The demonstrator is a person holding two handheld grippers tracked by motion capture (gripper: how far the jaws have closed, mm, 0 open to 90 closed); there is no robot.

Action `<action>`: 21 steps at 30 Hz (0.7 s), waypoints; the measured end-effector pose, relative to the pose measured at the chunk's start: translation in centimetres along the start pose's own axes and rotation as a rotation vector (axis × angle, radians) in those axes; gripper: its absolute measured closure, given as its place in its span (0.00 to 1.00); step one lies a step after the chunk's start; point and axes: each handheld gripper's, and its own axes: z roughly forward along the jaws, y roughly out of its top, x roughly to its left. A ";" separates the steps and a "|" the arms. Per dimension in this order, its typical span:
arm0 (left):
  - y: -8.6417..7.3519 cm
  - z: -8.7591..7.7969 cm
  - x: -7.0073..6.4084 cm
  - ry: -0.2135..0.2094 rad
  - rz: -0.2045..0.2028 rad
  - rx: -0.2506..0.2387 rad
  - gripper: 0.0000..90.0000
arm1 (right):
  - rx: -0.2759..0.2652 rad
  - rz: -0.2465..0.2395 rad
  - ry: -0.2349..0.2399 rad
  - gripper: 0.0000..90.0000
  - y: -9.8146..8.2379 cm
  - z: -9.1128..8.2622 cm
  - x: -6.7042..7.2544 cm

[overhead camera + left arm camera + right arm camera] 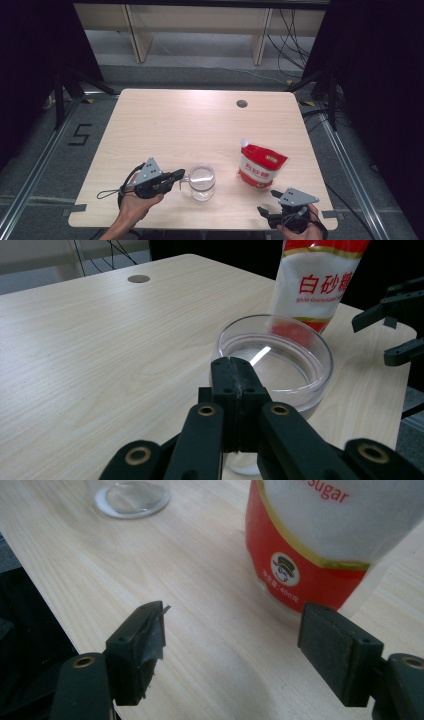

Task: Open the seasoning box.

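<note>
Two hand-held grippers work at a pale wooden table point(165, 125), seen from above, each held by a person whose forearms come in from the bottom edge. The left gripper point(181, 176) sits near the front left of the table, pointing toward a clear glass mug point(202, 183) just beside it. Its jaws are pressed together, and they meet right at the mug's handle side; in the left gripper view the closed black tips stand against the near rim of the mug point(276, 357), though the handle itself is hidden behind them, so a grip on it cannot be confirmed. The mug stands upright near the front edge, roughly at the middle of the table's width.

The right gripper point(267, 202) hovers at the front right corner with its jaws spread wide and nothing between them. Just beyond it stands a red and white bag of sugar point(261, 168), upright and leaning slightly, to the right of the mug and apart from it. In the right gripper view the bag point(320, 545) looms close ahead, between and past the two open pads.

A small round grommet point(242, 104) sits in the tabletop near the far edge.
</note>
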 end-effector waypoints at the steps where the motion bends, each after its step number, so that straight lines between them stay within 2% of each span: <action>1: 0.0 0.0 -0.2 0.003 0.007 0.004 0.99 | -0.007 0.002 0.004 0.34 0.0 0.0 0.1; 2: 0.0 0.0 -0.2 0.001 0.005 0.003 0.99 | -0.015 -0.014 0.012 0.35 0.1 0.1 0.1; 3: 0.0 0.0 -0.2 0.001 0.006 0.000 0.99 | -0.017 -0.001 0.018 0.38 0.2 0.1 0.2; 4: -0.1 0.0 -0.3 -0.001 0.003 -0.002 0.99 | -0.035 -0.011 0.021 0.40 0.3 0.1 0.3; 5: -0.1 0.0 -0.2 0.000 0.006 -0.004 0.99 | -0.036 0.013 0.036 0.42 0.4 0.1 0.5; 8: -0.1 -0.2 -0.3 0.010 0.017 0.002 0.99 | -0.080 0.001 0.056 0.48 0.8 0.3 1.0; 9: -0.1 -0.2 -0.2 0.009 0.026 0.002 0.99 | -0.095 0.002 0.076 0.50 1.0 0.4 1.2; 10: -0.2 -0.2 -0.2 0.010 0.023 -0.001 0.99 | -0.096 0.026 0.087 0.52 1.1 0.5 1.7; 11: -0.2 -0.2 -0.2 0.009 0.023 -0.003 0.99 | -0.107 -0.008 0.094 0.55 1.4 0.7 1.7; 15: -0.3 -0.2 -0.2 0.007 0.010 -0.009 0.99 | -0.134 -0.056 0.095 0.62 2.4 1.3 2.6; 21: -0.3 -0.3 -0.2 0.015 0.023 -0.003 0.99 | -0.170 -0.112 0.098 0.75 3.8 2.3 3.3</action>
